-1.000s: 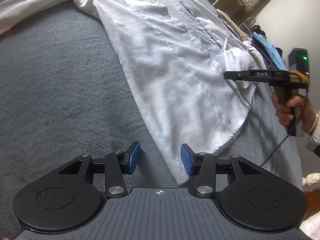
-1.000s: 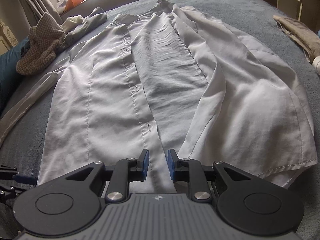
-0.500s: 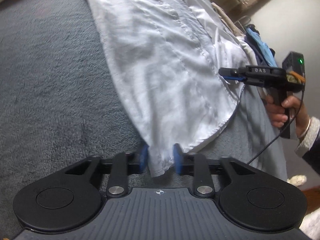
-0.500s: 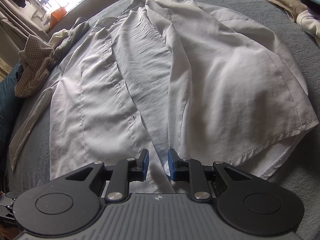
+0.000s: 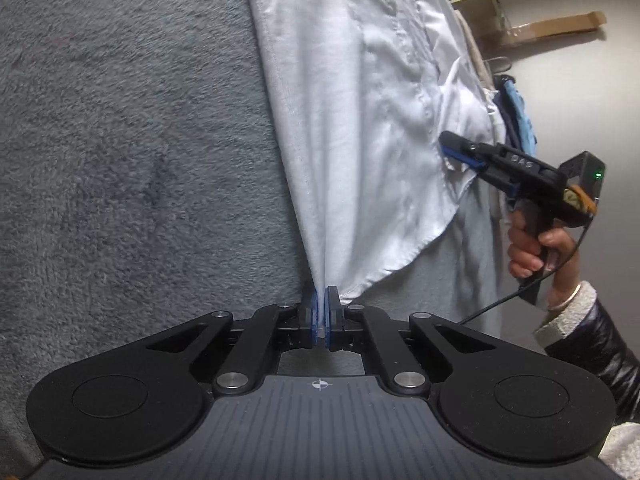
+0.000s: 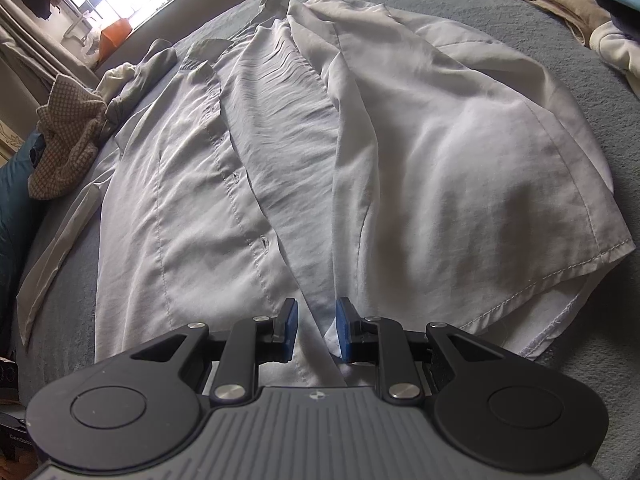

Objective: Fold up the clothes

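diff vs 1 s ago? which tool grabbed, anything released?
The left tool went from open beside the hem to shut on the bottom corner of the white button-up shirt, which now pulls taut to it. The right tool slid toward the shirt's front placket at the hem, fabric between its jaws; it has not closed. Nothing was released. The shirt stays spread on the grey fleece blanket; the side clothes piles are unmoved.

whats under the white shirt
The white shirt lies spread on a grey blanket, which shows all around it. Anything else beneath is covered. The left claw pinches its hem corner.
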The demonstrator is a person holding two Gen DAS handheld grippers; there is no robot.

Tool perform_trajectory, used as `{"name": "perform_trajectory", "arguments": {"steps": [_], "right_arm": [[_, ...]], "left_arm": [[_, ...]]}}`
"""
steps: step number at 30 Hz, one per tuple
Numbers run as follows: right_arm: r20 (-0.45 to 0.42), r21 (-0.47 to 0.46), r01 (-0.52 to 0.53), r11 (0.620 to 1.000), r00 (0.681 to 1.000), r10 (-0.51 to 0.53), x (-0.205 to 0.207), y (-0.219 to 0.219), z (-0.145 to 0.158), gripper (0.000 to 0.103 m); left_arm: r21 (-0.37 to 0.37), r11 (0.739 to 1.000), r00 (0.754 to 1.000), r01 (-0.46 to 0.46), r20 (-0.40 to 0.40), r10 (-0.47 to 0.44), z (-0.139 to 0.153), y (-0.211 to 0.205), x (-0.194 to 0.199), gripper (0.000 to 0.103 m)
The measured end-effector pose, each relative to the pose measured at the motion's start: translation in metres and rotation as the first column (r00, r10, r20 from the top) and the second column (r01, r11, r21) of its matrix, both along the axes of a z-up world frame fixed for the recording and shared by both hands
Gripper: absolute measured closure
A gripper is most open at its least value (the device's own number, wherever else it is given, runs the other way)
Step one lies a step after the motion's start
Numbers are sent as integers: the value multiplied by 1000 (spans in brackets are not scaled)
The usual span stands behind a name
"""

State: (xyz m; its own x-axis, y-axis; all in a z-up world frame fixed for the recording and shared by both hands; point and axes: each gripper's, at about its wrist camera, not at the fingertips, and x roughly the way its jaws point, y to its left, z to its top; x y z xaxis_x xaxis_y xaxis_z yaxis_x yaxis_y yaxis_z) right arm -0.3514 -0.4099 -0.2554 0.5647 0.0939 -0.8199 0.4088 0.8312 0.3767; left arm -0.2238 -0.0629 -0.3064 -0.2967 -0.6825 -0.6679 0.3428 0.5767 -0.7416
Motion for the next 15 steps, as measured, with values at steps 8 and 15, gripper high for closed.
{"name": "perform_trajectory", "arguments": {"steps": [8,15], "right_arm": [[80,-128,-56,990,995,67,2,14,30,81],[140,-187,-212,959,961,240,7,53,45,81]], "left_arm": [[-10,997,997,77,31,-76,12,10,6,81],[-88,995,986,38,168,-23,46,27,41,69]]}}
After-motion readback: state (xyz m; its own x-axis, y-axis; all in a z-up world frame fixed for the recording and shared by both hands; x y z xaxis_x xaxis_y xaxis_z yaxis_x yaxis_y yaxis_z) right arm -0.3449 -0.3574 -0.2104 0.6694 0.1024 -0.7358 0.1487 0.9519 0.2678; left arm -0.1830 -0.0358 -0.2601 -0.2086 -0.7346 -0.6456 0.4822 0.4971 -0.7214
